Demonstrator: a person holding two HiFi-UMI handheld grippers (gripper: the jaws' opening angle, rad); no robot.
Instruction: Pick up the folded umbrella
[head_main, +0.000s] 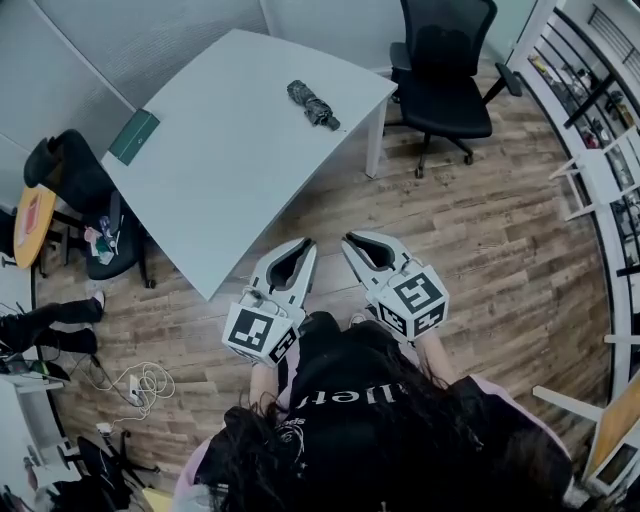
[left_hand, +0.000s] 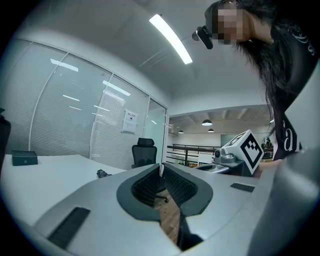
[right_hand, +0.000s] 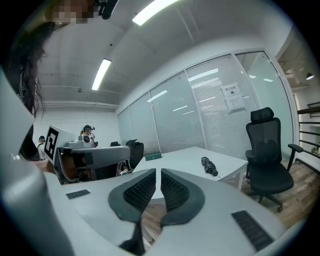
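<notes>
The folded umbrella (head_main: 313, 104) sits near the far right corner of the counter (head_main: 230, 150), well apart from the left tool (head_main: 303, 245) and right tool (head_main: 352, 241), both closed up empty, so it's probably best to open one wide and come in across its middle.
</notes>
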